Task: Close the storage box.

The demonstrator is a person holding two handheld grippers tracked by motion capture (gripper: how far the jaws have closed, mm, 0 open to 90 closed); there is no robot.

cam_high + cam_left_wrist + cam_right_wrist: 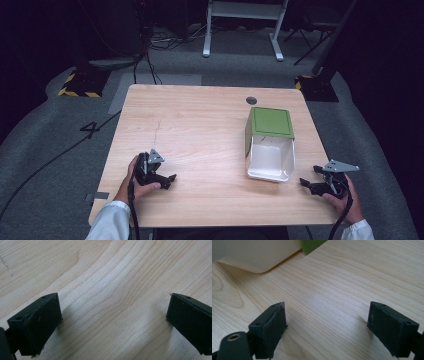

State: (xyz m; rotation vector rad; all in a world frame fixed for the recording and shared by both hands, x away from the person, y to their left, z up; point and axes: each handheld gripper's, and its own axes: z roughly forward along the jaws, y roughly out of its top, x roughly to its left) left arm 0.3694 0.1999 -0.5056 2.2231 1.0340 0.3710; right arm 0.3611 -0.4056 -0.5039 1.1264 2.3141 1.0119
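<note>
Bin [270,145] lies tipped near bench's [200,125] right edge, mouth toward the person. Both tongs released, empty: left gripper [167,180], right gripper [310,182]. Advise gripping its rim squarely.

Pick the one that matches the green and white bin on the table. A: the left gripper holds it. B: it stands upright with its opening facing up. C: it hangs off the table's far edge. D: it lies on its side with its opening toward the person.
D: the bin lies tipped over on the table, its white inside facing the person, both grippers clear of it.
</note>
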